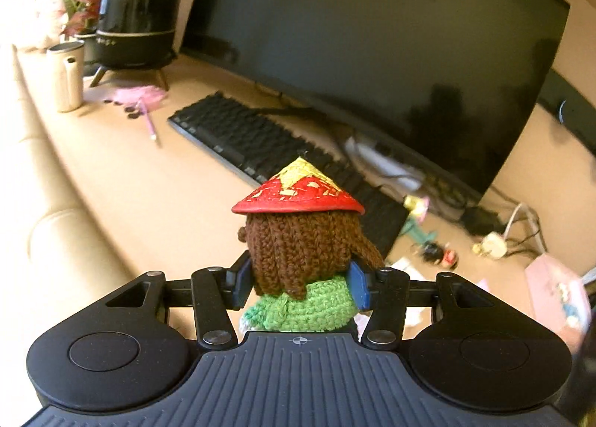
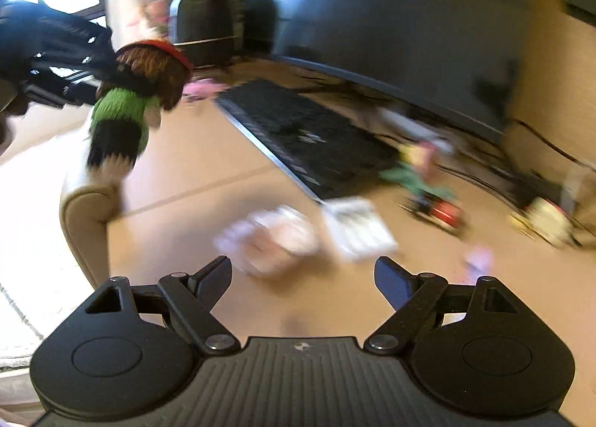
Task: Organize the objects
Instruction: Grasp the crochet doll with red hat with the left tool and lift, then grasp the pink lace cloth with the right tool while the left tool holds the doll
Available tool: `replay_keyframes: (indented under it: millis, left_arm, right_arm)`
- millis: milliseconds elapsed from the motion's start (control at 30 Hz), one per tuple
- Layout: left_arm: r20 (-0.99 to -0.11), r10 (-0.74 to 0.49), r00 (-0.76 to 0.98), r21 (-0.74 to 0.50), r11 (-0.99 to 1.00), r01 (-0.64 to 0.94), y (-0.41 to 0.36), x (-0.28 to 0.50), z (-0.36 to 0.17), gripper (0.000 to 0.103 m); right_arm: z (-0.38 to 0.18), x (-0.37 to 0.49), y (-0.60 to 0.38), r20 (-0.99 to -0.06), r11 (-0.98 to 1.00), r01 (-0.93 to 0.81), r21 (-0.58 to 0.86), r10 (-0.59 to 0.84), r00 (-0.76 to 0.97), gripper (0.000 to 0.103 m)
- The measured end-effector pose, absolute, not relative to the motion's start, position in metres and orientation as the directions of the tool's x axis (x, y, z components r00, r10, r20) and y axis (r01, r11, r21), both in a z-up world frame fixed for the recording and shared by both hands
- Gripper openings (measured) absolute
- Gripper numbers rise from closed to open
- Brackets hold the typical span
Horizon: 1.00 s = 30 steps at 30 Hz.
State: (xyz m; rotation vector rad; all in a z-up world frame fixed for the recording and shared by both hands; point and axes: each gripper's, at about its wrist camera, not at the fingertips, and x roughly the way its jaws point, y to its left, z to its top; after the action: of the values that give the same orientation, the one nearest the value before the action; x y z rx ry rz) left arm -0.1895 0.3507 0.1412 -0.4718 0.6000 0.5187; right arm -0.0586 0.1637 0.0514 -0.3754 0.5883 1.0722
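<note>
One crocheted doll (image 1: 298, 241) is clenched in the left gripper (image 1: 300, 283), carried above the surface (image 1: 156, 203) near the keyboard (image 1: 260, 144). Right gripper (image 2: 303, 283) hangs released and empty over small toys (image 2: 428, 185). Transport step; next, choosing a clear resting spot.

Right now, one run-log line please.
left gripper: shut on doll, lifted | right gripper: open, empty | desk: cluttered
</note>
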Motion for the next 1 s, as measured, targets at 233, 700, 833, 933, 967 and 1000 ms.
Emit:
replay_keyframes:
  millis: [233, 700, 833, 933, 967, 1000]
  left_arm:
    - [-0.654, 0.183, 0.734, -0.297, 0.831, -0.471, 0.356, -0.184, 0.117, 0.056]
    - [-0.672, -0.294, 0.68, -0.437, 0.899, -0.042, 0.243, -0.101, 0.074, 0.056]
    - [-0.66, -0.37, 0.654, -0.446, 0.893, 0.056, 0.21, -0.084, 0.076, 0.056]
    - [-0.665, -0.396, 0.633, -0.454, 0.887, 0.078, 0.192, -0.075, 0.075, 0.056]
    - [-0.669, -0.403, 0.624, -0.456, 0.886, 0.084, 0.185, -0.073, 0.074, 0.056]
    - [-0.674, -0.412, 0.614, -0.457, 0.885, 0.091, 0.179, -0.072, 0.073, 0.056]
  right_arm:
    - [0.021, -0.049, 0.226, -0.723, 0.494, -0.87, -0.004, 0.6, 0.344, 0.054]
    - [0.056, -0.054, 0.044, -0.746, 0.765, -0.641, -0.071, 0.386, 0.543, 0.029]
    - [0.054, -0.054, -0.006, -0.754, 0.822, -0.557, -0.118, 0.291, 0.589, 0.029]
    - [0.047, -0.055, -0.036, -0.757, 0.839, -0.519, -0.161, 0.232, 0.61, 0.044]
    - [0.046, -0.056, -0.043, -0.754, 0.845, -0.502, -0.184, 0.206, 0.624, 0.054]
    - [0.045, -0.059, -0.05, -0.744, 0.848, -0.489, -0.206, 0.189, 0.64, 0.074]
